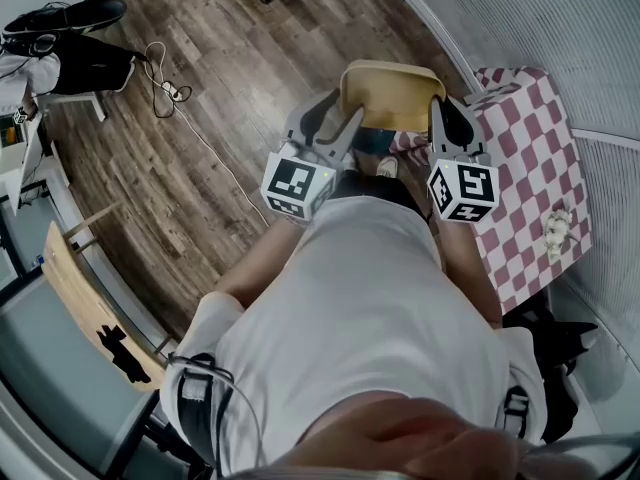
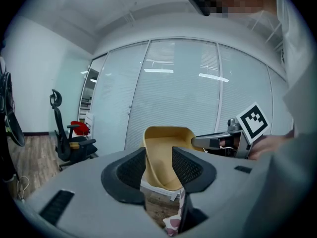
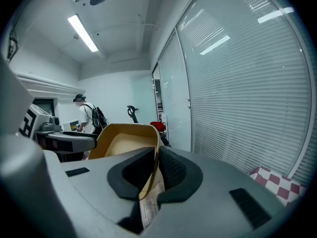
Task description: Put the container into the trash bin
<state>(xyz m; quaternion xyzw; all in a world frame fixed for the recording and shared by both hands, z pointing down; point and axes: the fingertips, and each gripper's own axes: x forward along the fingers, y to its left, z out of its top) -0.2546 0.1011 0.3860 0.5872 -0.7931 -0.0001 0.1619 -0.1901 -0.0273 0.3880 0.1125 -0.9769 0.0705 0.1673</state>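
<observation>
A tan, tub-shaped container [image 1: 392, 93] hangs in the air in front of the person, over the wooden floor and beside a checkered table. My left gripper [image 1: 345, 126] is shut on its left wall, which fills the gap between the pads in the left gripper view [image 2: 158, 165]. My right gripper [image 1: 440, 118] is shut on the opposite wall; the thin rim is pinched between its pads [image 3: 156, 170]. The container's open inside [image 2: 168, 148] faces the left gripper view, and it also shows in the right gripper view [image 3: 126, 135]. No trash bin can be made out.
A table with a red-and-white checkered cloth [image 1: 520, 158] stands to the right, with a small white crumpled thing [image 1: 557, 230] on it. A cable [image 1: 170, 93] lies on the floor at left. A glass wall with blinds [image 3: 247, 83] is close. A person with a backpack [image 3: 91, 117] stands far off.
</observation>
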